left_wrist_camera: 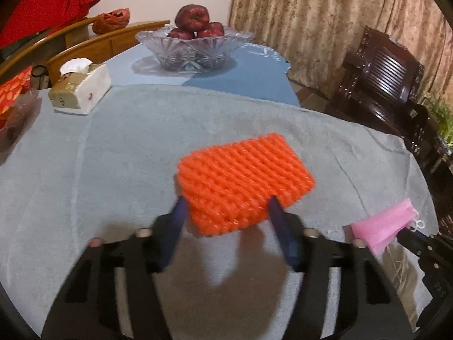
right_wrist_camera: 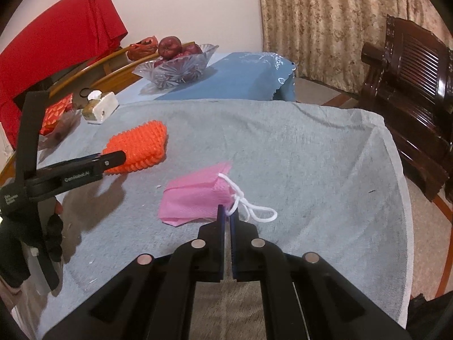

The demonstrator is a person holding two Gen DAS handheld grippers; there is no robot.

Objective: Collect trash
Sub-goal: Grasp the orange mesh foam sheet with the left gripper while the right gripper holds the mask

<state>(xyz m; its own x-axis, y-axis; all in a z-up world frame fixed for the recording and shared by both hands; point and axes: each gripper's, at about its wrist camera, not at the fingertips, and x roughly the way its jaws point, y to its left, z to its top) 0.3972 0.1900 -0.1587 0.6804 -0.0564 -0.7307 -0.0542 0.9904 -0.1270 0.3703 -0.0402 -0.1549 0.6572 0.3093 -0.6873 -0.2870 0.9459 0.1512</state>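
An orange foam fruit net sits between the blue fingers of my left gripper, which is shut on its near end and holds it just above the grey towel. The net also shows in the right wrist view, with the left gripper on it. My right gripper is shut on the edge of a pink face mask with white ear loops, low over the towel. The mask shows in the left wrist view at the right.
A glass bowl of red apples stands at the back on a blue cloth. A tissue box and red packets lie at the left. A dark wooden chair stands to the right. Wooden chair backs line the far left.
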